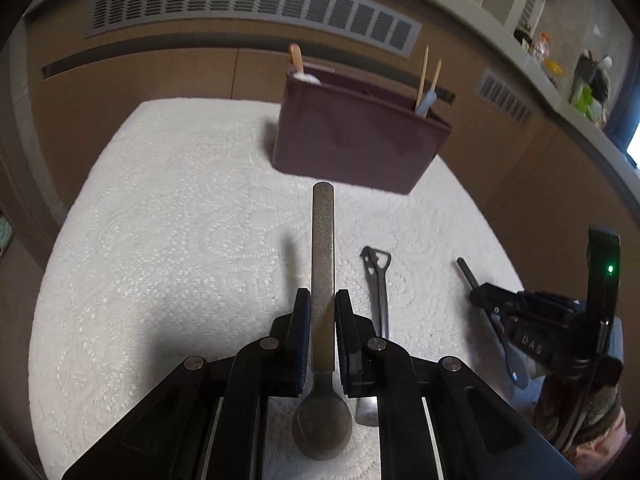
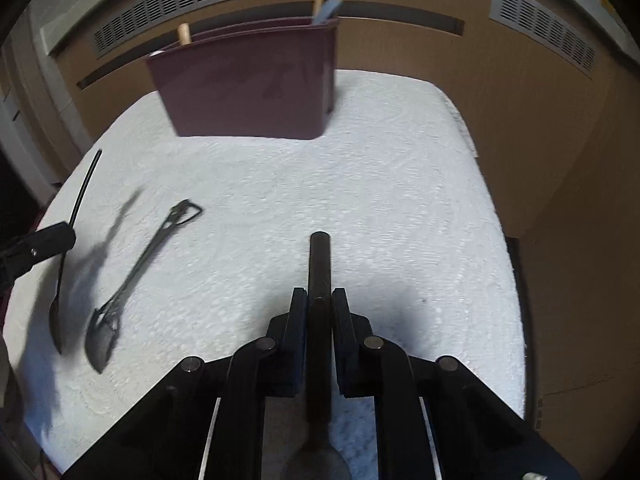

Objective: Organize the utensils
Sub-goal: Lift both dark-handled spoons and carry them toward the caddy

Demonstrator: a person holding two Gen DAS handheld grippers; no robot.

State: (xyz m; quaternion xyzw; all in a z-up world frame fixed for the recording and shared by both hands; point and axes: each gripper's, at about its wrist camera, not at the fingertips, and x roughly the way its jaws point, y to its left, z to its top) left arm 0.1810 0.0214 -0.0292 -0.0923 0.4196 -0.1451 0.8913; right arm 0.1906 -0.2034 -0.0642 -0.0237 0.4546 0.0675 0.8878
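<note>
My left gripper (image 1: 322,300) is shut on a spoon with a speckled handle (image 1: 323,240). The handle points forward and the bowl lies close to the camera. In the right wrist view, that gripper (image 2: 52,240) shows at the left edge, with the spoon (image 2: 82,188) seen edge-on. My right gripper (image 2: 319,296) is shut on a black-handled spoon (image 2: 319,256); it also appears in the left wrist view (image 1: 482,298). A black openwork spoon (image 1: 376,292) (image 2: 148,268) lies flat on the cloth between the two. The maroon utensil holder (image 1: 360,144) (image 2: 248,88) stands at the far side.
A white lace cloth (image 1: 180,220) covers the table. The holder contains a wooden handle (image 1: 296,58), two chopsticks (image 1: 424,76) and a pale blue utensil (image 1: 425,102). Brown panels with vent grilles (image 1: 256,4) rise behind. A cluttered ledge (image 1: 584,76) runs at the upper right.
</note>
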